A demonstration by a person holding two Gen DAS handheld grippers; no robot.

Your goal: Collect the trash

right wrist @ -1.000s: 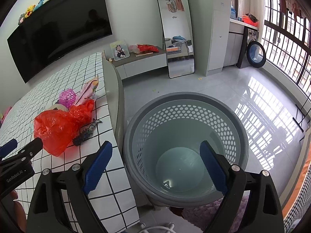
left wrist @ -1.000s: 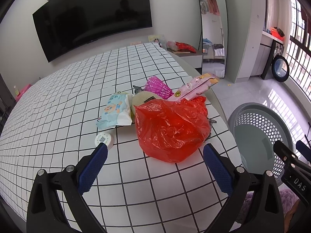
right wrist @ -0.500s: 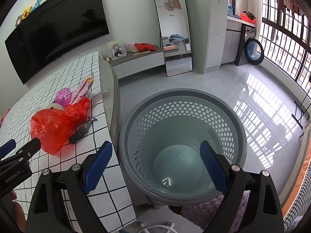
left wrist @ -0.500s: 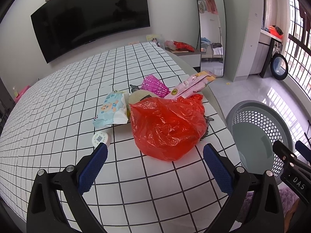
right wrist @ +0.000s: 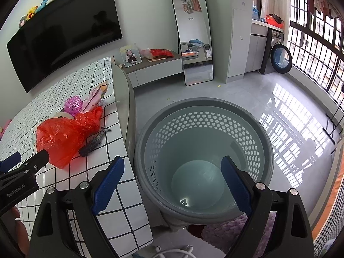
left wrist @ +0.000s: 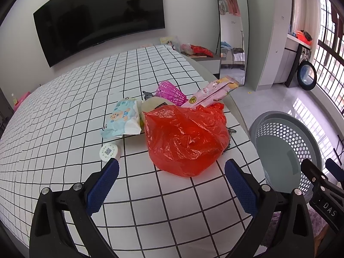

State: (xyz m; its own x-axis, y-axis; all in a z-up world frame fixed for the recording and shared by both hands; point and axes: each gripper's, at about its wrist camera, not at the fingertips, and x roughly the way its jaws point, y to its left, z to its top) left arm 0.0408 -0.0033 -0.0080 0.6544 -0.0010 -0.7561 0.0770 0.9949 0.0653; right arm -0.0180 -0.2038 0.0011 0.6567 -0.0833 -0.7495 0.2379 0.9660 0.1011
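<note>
Red plastic bag (left wrist: pixel 185 137) unpicked; left gripper (left wrist: pixel 171 185) spread, near it. Right gripper (right wrist: pixel 172 182) spread over empty basket (right wrist: pixel 253 133). Next: close on bag.

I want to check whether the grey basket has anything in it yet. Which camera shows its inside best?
The right wrist view: it looks straight down into the basket, bottom visible and bare. The left wrist view catches only its rim and perforated wall at the edge.
</note>
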